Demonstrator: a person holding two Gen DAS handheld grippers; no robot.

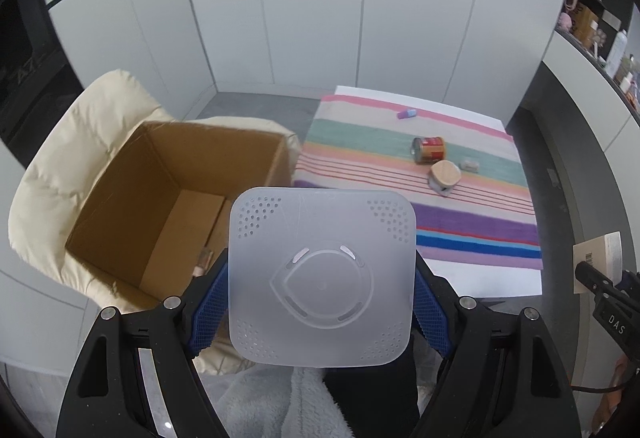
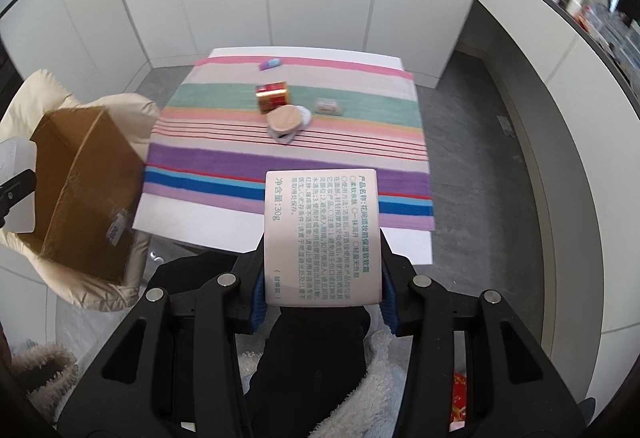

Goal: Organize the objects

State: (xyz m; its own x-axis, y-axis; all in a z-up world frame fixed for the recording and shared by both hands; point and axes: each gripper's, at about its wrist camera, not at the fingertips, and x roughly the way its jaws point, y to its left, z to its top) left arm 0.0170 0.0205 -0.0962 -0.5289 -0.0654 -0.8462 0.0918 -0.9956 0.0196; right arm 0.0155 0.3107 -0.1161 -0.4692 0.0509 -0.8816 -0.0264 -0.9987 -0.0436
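Two loads in transit: the left gripper [image 1: 320, 302] clamps a frosted perforated lid [image 1: 320, 274] beside the open cardboard box [image 1: 160, 190], the right gripper [image 2: 322, 278] clutches a printed carton [image 2: 320, 234] above the desk [image 2: 200, 222]; next, likely lowering both into the box.

The left wrist camera looks steeply down along its tongs [image 1: 320, 294], close above an open cardboard box [image 1: 176, 198], with the striped cloth [image 1: 460, 222] on the surface to the right of the box. The right wrist camera, also tilted down along its tongs [image 2: 322, 278], faces the same cloth [image 2: 224, 158] head-on, the box [image 2: 84, 190] at its left. Both views share box and cloth.
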